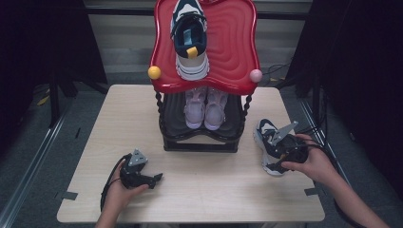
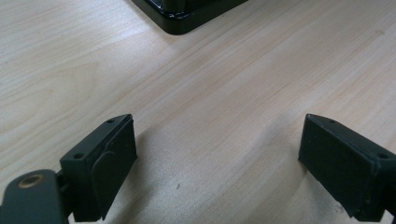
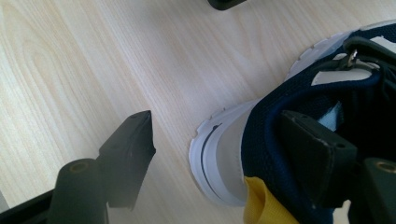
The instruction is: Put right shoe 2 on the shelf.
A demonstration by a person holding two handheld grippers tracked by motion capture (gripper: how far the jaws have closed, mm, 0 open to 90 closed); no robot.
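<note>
I find my right gripper (image 3: pixel 217 154) spread around the heel of the navy sneaker (image 3: pixel 299 140) at the table's (image 1: pixel 199 190) right edge, one jaw inside its collar, not clamped, while my left gripper (image 2: pixel 217 163) rests released on bare wood.

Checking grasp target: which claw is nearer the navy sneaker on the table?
Right. The right claw straddles the navy sneaker heel; the left claw sits across the table, far left of it.

The right gripper (image 1: pixel 281 148) covers the middle of the navy sneaker (image 1: pixel 269 145) on the table; in the right gripper view its toe runs off the edge. The red shelf (image 1: pixel 233 42) hides the pink shoes' (image 1: pixel 205 108) heels
</note>
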